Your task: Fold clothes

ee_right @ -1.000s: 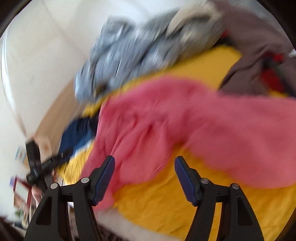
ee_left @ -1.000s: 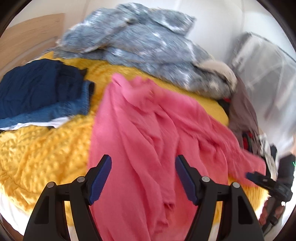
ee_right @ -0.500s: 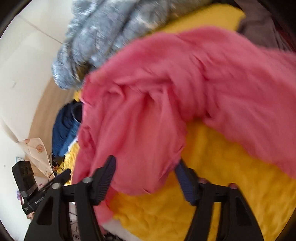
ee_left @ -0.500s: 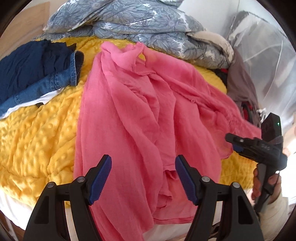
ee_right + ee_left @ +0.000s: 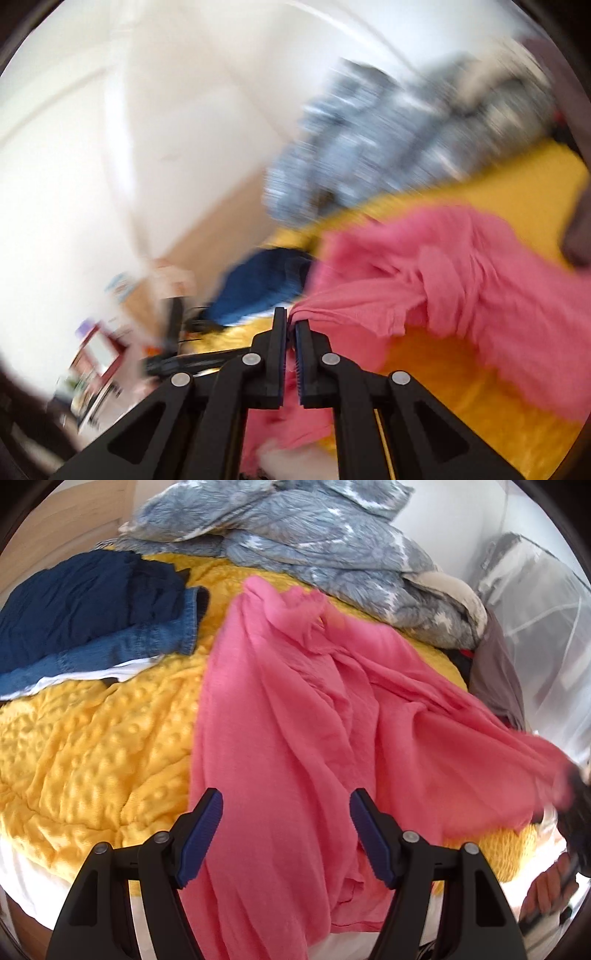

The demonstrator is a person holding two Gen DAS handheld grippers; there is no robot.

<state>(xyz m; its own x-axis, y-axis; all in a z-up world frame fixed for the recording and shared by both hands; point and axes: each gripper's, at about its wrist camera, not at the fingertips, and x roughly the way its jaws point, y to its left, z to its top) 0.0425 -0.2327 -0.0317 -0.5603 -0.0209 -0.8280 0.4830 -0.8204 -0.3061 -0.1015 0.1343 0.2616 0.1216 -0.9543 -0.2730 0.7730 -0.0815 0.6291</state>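
Spreading across the yellow blanket (image 5: 85, 746), the pink garment (image 5: 295, 716) was the biggest thing you had in play: it ran from near the grey patterned duvet (image 5: 314, 542) at the far side down over the near edge of the bed, where its lower part hung past the mattress.

- Placement, my reading: you had it laid out long and roughly flat so its edges could be found before a fold. It was not flat yet. Deep lengthwise creases ran through the middle, and 1 side trailed off to the right in a raised band.
- Cloth looked thin, crinkled, loosely woven, rose-pink. Likely limp and prone to sliding; it should drape rather than hold a crease.
- Folded pile at far left: navy garment (image 5: 74, 594) on top of jeans (image 5: 122, 646), set well apart from the pink one, presumably finished work kept out of the way.
- Your right gripper (image 5: 290, 325) had its 2 fingers pressed together on a bunched edge of the pink garment (image 5: 436, 280); the cloth pulled taut from that pinch, which explains the raised band. That view was heavily motion-blurred.
- Your left gripper (image 5: 286, 834) was spread wide, holding nothing, poised above the garment's lower middle, probably to take a second edge.
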